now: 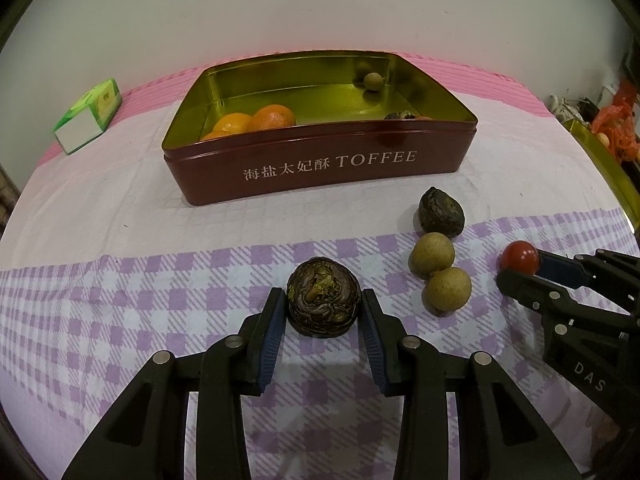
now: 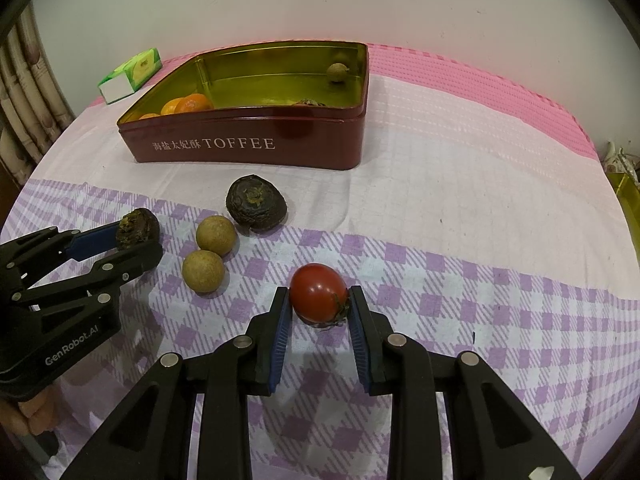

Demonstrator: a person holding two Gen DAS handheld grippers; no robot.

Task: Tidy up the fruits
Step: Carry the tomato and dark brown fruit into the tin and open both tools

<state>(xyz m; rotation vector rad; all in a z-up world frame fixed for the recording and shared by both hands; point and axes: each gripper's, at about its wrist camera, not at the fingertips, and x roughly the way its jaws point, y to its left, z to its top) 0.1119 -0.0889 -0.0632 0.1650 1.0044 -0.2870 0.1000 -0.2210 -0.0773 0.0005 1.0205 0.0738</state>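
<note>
My left gripper is shut on a dark wrinkled fruit low over the checked cloth. It also shows at the left of the right wrist view. My right gripper is shut on a red tomato, its pads pressing both sides. Between the two lie a second dark fruit and two tan round fruits. Behind them stands the red toffee tin. It holds oranges at its left, a tan fruit at the back right, and a dark fruit near its front wall.
A green and white tissue box lies left of the tin on the pink cloth. A gold tin lid and an orange plastic bag sit at the far right edge. A curtain hangs at the left.
</note>
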